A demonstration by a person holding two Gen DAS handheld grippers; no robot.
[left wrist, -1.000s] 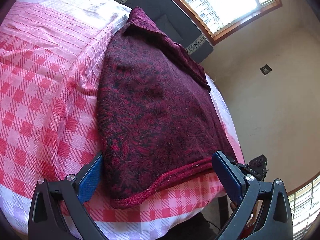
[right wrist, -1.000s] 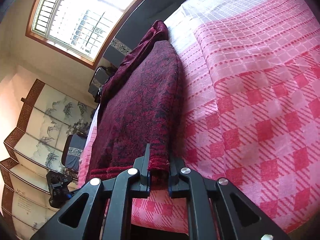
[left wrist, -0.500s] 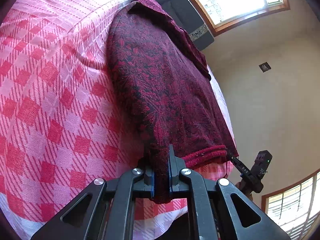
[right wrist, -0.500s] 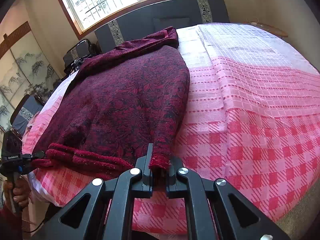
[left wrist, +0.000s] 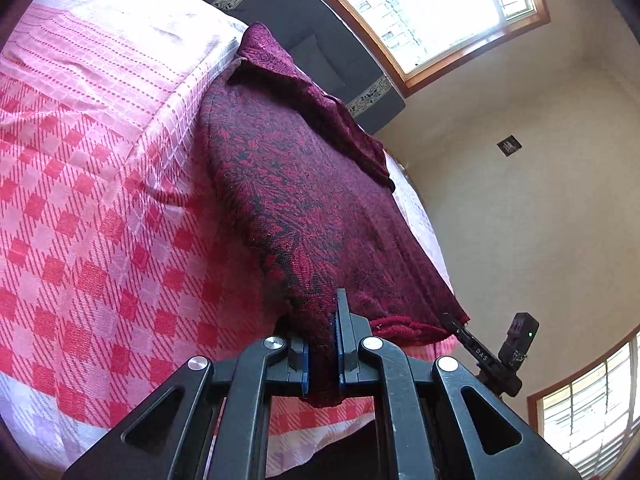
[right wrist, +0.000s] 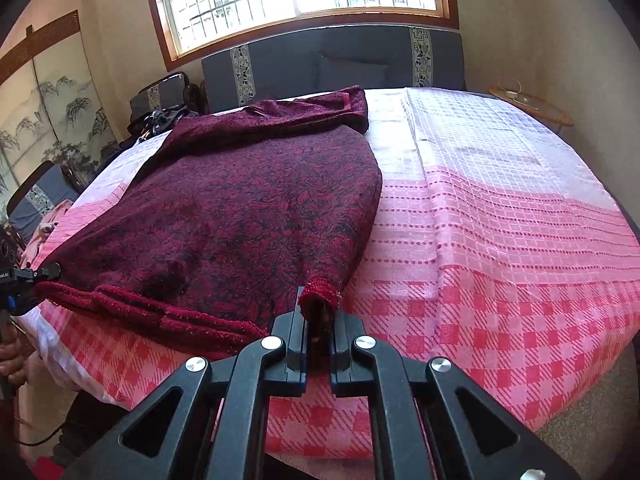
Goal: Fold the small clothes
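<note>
The left gripper [left wrist: 322,354] has its jaws closed tight on a pinch of the maroon garment [left wrist: 296,200], the cloth bunched between the blue pads and hanging a little below them; the right gripper [right wrist: 318,344] is likewise clamped shut, on the ribbed hem corner of the same garment [right wrist: 240,216], which pokes up between its jaws; the two grips sit at opposite ends of the near hem, which in my judgement is so the bottom edge can be lifted as one straight line and carried toward the collar for a first fold; the garment itself lies spread flat on the bed, on a pink checked bedspread [left wrist: 92,216], collar end toward the dark headboard [right wrist: 320,64] and window, hem at the near edge of the mattress.

The left wrist view shows the right gripper from outside, small, at the far hem corner, and a bare wall beyond; the right wrist view alone shows the full width of the bedspread, the painted folding screen [right wrist: 52,112], a small round side table [right wrist: 532,106], and at its left edge the left gripper with part of the hand holding it.
</note>
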